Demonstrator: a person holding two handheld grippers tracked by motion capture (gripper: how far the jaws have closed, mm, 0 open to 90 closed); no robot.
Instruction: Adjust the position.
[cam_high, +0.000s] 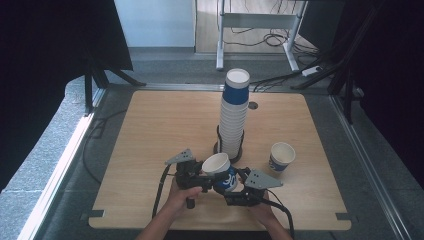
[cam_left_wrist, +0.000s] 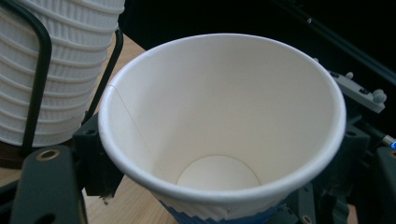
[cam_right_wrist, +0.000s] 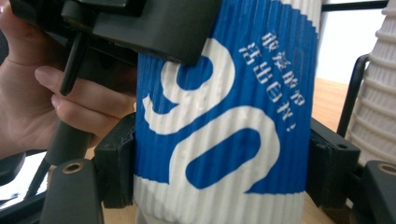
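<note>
Both grippers, left and right, clamp their fingers on one cup near the counter's front edge.

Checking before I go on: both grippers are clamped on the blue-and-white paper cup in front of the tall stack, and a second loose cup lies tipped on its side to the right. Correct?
Not quite. The second loose cup stands upright, mouth up, as the high view shows. The rest holds: the left gripper and right gripper both clamp the blue-and-white paper cup in front of the tall stack.
</note>
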